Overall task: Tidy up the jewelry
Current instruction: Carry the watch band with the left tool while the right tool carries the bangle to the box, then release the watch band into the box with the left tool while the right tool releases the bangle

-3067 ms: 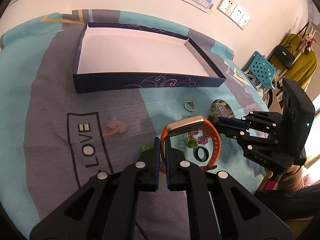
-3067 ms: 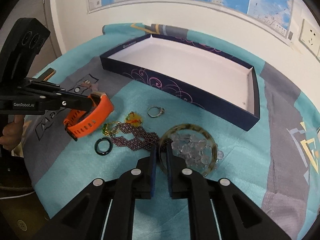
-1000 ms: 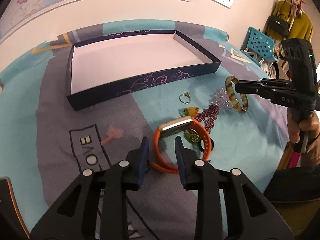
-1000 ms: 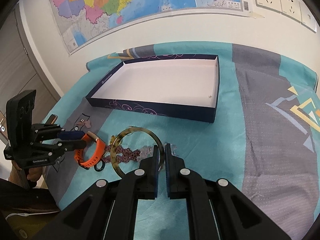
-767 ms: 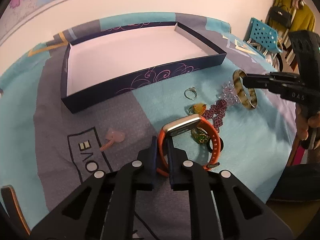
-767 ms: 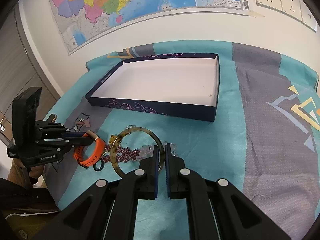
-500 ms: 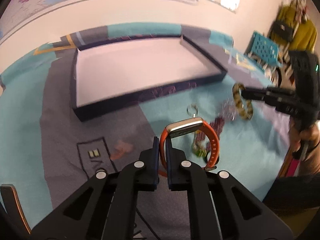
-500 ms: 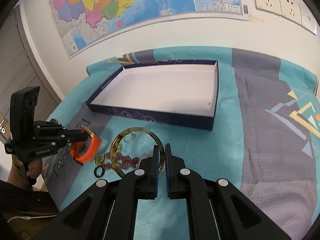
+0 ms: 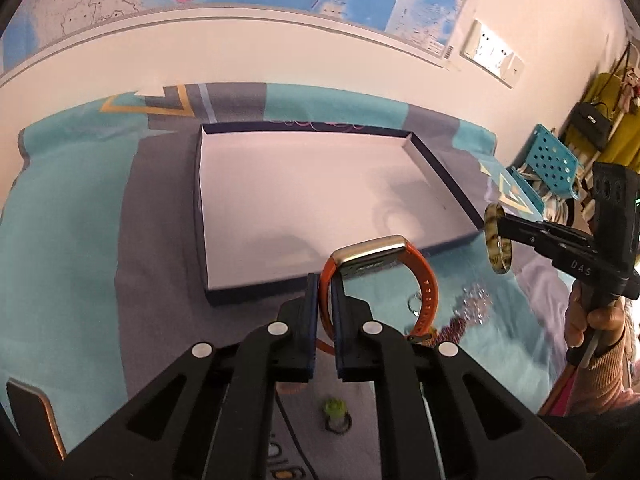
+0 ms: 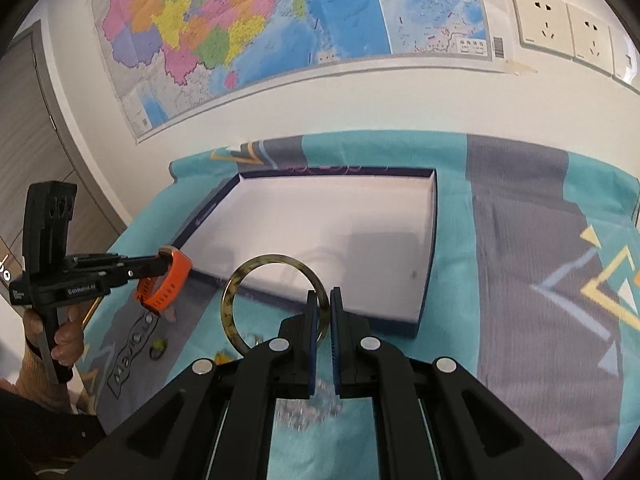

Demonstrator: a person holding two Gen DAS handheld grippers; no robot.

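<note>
My left gripper (image 9: 325, 285) is shut on the strap of an orange watch band (image 9: 426, 284), lifted just before the near wall of the dark blue box (image 9: 256, 294) with a white floor. My right gripper (image 10: 324, 300) is shut on a tortoiseshell bangle (image 10: 230, 300), held upright in front of the box (image 10: 396, 324). Each view shows the other tool: the bangle (image 9: 495, 240) at the right in the left wrist view, the orange band (image 10: 166, 286) at the left in the right wrist view. A small ring (image 9: 414, 304) and a clear bead bracelet (image 9: 474, 304) lie on the cloth.
A teal and grey cloth (image 10: 520, 280) covers the table. A green-stone ring (image 9: 337, 420) and a purplish beaded piece (image 9: 454, 326) lie near my left fingers. A person's hand (image 9: 596, 320) grips the right tool. A map hangs on the wall behind, a blue chair (image 9: 554, 164) stands at the right.
My left jaws closed on the orange band and lifted it off the cloth toward the box. The right gripper carried the bangle up and nearer the box.
</note>
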